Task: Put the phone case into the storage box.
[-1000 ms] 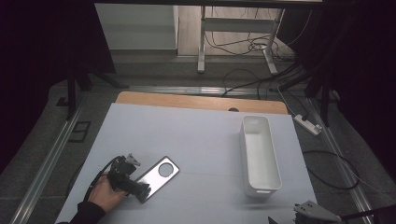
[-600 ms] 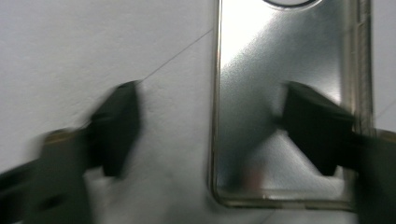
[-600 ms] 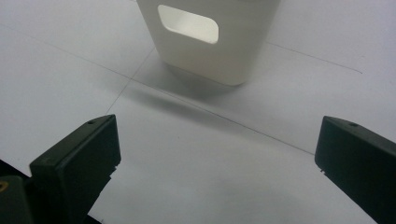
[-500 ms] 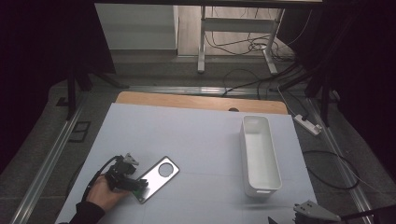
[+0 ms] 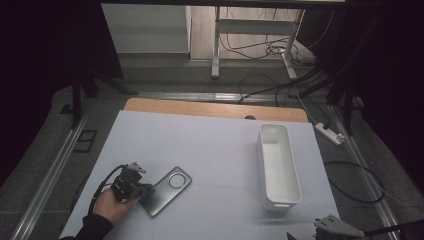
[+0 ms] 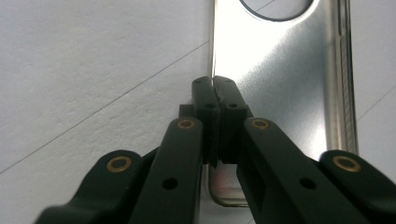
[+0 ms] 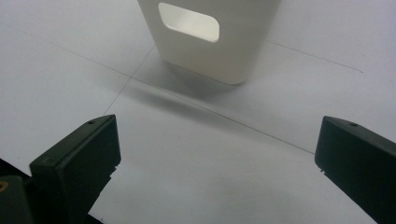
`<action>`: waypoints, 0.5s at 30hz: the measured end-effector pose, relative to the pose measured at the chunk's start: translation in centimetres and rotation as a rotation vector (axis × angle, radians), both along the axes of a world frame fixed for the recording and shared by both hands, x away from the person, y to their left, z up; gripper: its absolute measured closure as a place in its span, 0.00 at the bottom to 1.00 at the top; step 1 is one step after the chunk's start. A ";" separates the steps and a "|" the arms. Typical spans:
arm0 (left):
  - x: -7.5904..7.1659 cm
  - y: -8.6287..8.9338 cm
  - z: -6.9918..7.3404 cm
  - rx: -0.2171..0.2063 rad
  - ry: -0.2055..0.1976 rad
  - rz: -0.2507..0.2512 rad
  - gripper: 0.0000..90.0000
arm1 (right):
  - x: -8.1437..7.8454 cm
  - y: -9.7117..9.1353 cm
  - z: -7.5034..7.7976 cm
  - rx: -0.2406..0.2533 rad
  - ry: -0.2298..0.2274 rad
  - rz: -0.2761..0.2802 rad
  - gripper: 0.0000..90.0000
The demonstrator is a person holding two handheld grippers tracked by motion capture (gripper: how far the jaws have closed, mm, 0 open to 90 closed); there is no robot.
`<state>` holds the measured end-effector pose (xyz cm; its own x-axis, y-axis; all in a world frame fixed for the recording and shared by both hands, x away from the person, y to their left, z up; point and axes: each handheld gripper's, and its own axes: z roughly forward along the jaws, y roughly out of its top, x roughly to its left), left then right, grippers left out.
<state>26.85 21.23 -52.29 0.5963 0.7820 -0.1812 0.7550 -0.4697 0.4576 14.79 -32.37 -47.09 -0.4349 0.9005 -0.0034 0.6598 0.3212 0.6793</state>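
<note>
So the left tongs (image 5: pixel 141 192) have slid a bit toward the near edge of the desk (image 5: pixel 210 145) compared to a second ago, and the phone case (image 5: pixel 166 190) has come along and turned a little with them. In the left gripper view the jaws are squeezed together right on the long edge of the case (image 6: pixel 280 70), so it looks pinched, though I can't swear the rim is actually between them. My guess is it's getting dragged or about to be lifted, maybe toward the white bin (image 5: pixel 278 167), which sits well apart on the right. The right tongs (image 7: pixel 217 154) hang wide open and empty just in front of the bin's handle end (image 7: pixel 210 37). No brand, label or writing I can read anywhere.
</note>
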 end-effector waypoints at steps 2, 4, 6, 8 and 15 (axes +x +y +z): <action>-0.2 -0.1 0.0 0.009 -0.020 -0.003 0.99 | 0.0 0.0 0.0 0.001 0.000 0.001 0.00; -0.4 -0.2 0.0 0.020 -0.041 -0.003 0.99 | 0.0 0.0 0.0 0.001 -0.003 0.003 0.00; -0.5 -0.3 0.0 0.022 -0.047 -0.001 0.99 | 0.0 0.0 0.0 0.002 -0.006 0.003 0.00; -0.7 -0.4 0.3 0.019 -0.072 -0.005 0.99 | -0.1 0.0 0.1 0.003 -0.009 0.006 0.00; -1.8 -0.6 1.7 -0.043 -0.168 -0.025 0.99 | -0.1 -0.1 0.1 0.019 -0.008 0.012 0.00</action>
